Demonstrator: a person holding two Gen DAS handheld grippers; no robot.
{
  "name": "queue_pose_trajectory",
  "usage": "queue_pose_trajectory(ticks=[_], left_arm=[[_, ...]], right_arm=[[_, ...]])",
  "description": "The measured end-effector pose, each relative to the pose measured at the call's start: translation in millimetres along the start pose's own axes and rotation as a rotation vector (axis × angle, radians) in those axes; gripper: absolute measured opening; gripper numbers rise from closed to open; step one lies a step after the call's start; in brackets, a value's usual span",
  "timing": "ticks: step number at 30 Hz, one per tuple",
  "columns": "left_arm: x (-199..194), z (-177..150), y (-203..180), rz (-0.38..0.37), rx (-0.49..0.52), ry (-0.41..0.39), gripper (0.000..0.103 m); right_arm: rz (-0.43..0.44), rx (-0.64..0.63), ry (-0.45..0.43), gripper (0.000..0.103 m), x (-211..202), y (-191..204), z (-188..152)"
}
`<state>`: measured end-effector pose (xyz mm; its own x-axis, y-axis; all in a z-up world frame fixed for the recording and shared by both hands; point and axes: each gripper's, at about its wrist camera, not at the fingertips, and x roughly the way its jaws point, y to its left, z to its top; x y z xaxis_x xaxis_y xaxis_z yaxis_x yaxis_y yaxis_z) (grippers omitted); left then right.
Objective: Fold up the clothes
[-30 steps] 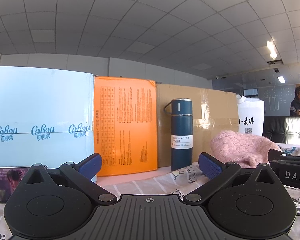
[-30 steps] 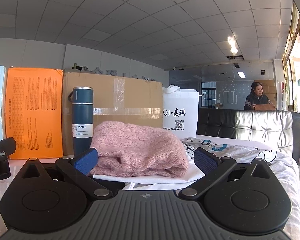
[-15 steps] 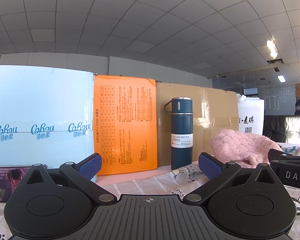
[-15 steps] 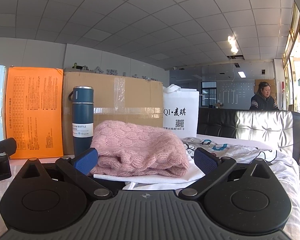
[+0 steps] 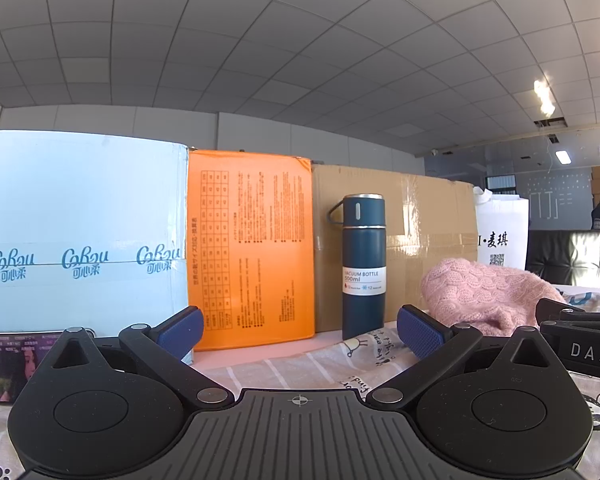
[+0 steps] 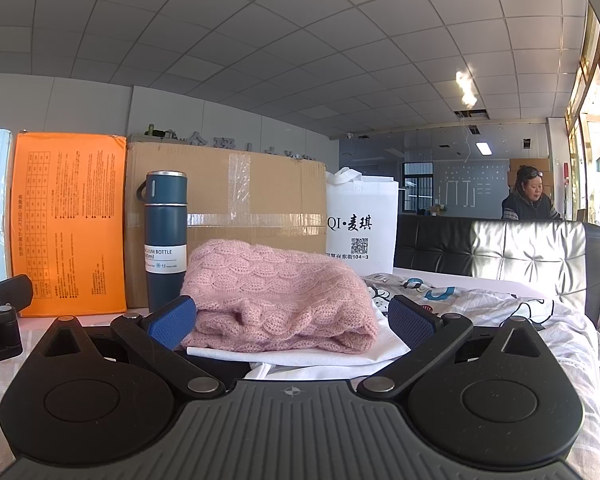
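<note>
Resting low on the bench [image 5: 284, 364], both grippers sit with jaws spread apart and nothing between them. The right gripper [image 6: 292, 318] faces the pink knitted sweater [image 6: 276, 292], which lies bunched on a white garment [image 6: 300, 360] just beyond its fingertips, probably lined up for a first grab. The left gripper [image 5: 300, 332] points at the blue vacuum bottle [image 5: 363, 268] farther left, likely waiting its turn.

Spread tongs [image 5: 299, 330] facing blue bottle [image 5: 363, 266]
</note>
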<state>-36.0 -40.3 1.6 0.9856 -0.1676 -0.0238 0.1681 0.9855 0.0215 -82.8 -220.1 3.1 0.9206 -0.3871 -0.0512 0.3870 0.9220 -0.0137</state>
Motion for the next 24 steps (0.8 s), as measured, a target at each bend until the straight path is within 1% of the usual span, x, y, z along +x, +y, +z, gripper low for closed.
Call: queue_pose_trajectory(ticks=[24], left_arm=[[1.2,0.1,-0.6,0.0,0.001,0.002,0.103]], right_arm=[[0.006,-0.001,0.012,0.103,2.5,0.3,-0.8]])
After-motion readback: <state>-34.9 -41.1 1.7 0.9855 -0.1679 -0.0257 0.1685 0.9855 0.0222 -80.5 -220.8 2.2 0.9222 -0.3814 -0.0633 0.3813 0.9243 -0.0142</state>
